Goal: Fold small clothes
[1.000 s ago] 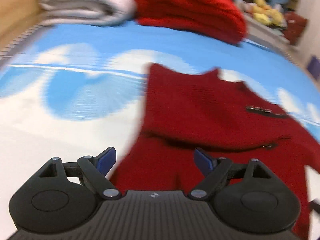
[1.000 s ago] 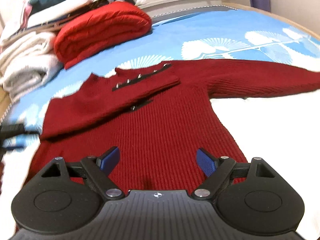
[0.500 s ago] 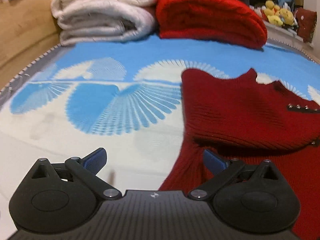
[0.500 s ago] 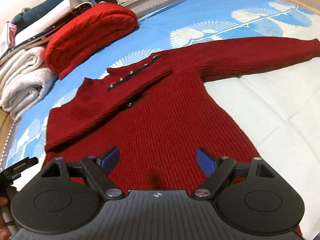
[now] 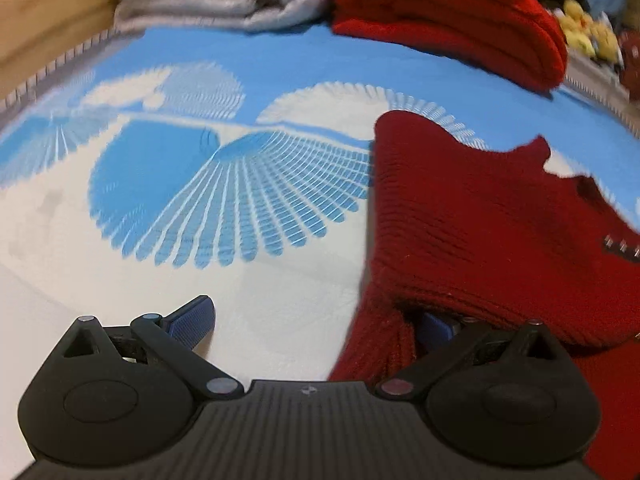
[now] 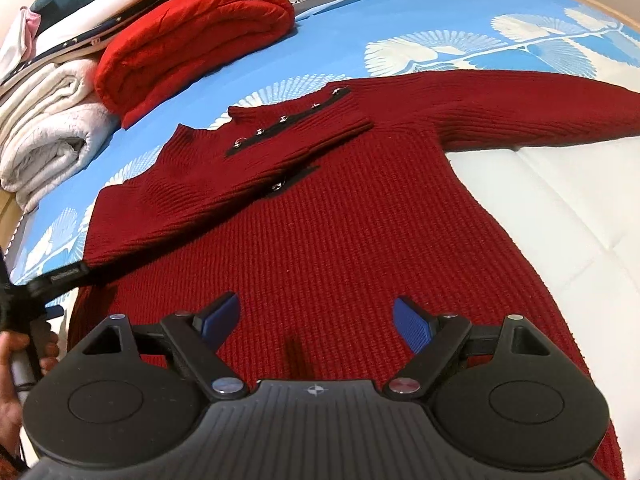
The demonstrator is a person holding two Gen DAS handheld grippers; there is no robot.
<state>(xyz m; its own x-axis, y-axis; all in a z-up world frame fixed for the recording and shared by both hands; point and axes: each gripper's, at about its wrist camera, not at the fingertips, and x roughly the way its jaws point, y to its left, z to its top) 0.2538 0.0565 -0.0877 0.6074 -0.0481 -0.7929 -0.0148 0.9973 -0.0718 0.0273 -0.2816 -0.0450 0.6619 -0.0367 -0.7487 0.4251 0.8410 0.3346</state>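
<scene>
Tongs first: the left tongs (image 5: pixel 316 320) stand spread wide with nothing pinched, one blue pad over bare bedspread and the other tucked at the sweater's side edge, partly hidden under the folded-in sleeve; the right tongs (image 6: pixel 316 320) also stand open and empty, hovering above the lower body of the dark red sweater (image 6: pixel 328 232). That sweater lies flat, front up, across the middle of the bed (image 5: pixel 240 300), neckline toward the far edge where the stacks sit. Its one sleeve (image 6: pixel 224 184) is already folded across the chest, the other sleeve (image 6: pixel 512 108) stretches straight out toward the bed's right edge, not yet folded. At the far left corner of the bed lie a folded bright red garment (image 6: pixel 192 36) and rolled pale blankets (image 6: pixel 44 128); a hand (image 6: pixel 24 360) holding the left tool shows at the left border of the right wrist view. The risk from here, as I judge it, is at the left pad: buried in the crease, it may catch only the top sleeve layer or only the body edge, so a lift would drag the finished sleeve fold open. A thick knit can also slip from a shallow bite and sag. If the right tongs grab mid-panel rather than the hem, the body would bunch instead of folding cleanly.
</scene>
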